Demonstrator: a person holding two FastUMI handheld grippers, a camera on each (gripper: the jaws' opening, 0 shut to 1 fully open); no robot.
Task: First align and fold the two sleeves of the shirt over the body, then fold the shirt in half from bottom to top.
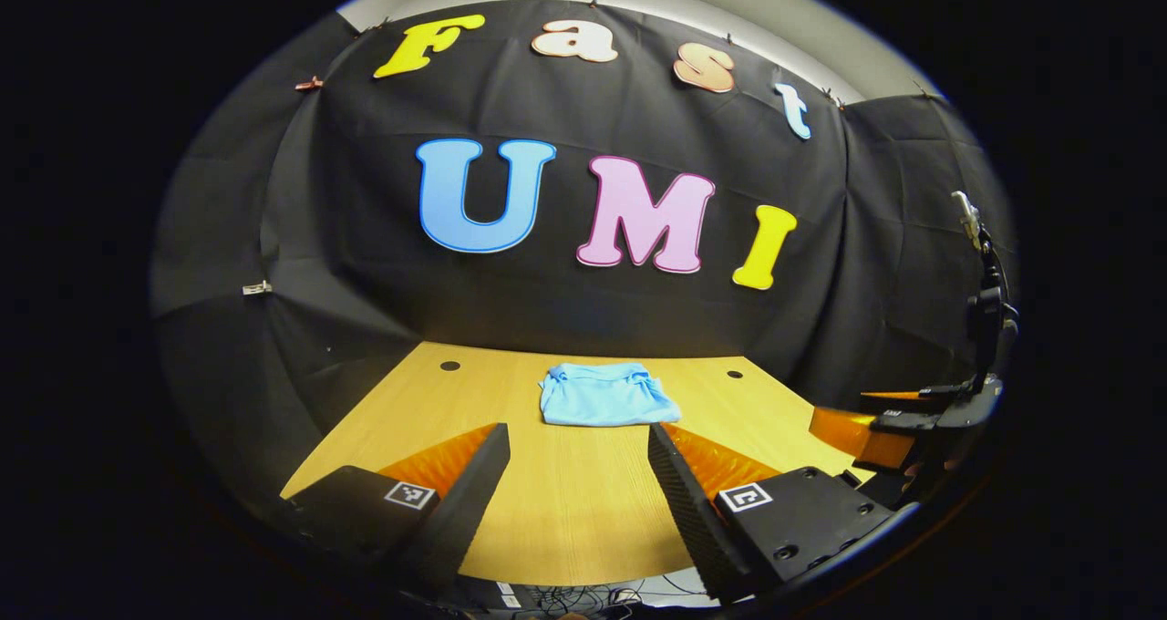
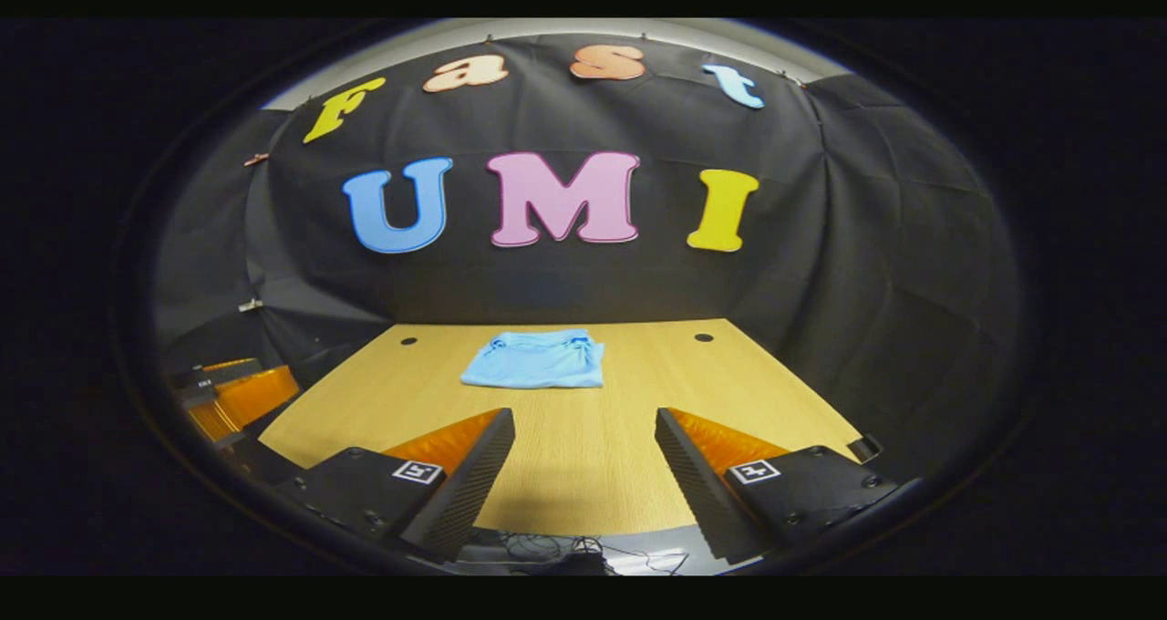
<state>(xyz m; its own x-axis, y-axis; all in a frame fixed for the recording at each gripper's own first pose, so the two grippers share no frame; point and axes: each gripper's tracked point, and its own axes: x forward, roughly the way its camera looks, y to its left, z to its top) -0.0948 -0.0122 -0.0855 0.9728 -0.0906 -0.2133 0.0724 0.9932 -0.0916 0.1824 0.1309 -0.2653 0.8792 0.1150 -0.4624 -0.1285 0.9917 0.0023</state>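
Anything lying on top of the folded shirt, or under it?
Nothing rests on the light blue shirt; it lies folded on the wooden table, both grippers back and open. Its lower layers and the table beneath are covered.

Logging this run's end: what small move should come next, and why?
Probably none but keeping both claws back: the shirt lies as a compact folded rectangle on the table, and the left claw and right claw are open, apart from it.

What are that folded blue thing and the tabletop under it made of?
The folded light-blue shirt looks like soft matte knit cloth, likely cotton: it shows limp creases. The pale wooden table has printed-looking straight grain with a faint sheen, so probably laminate, not solid wood.
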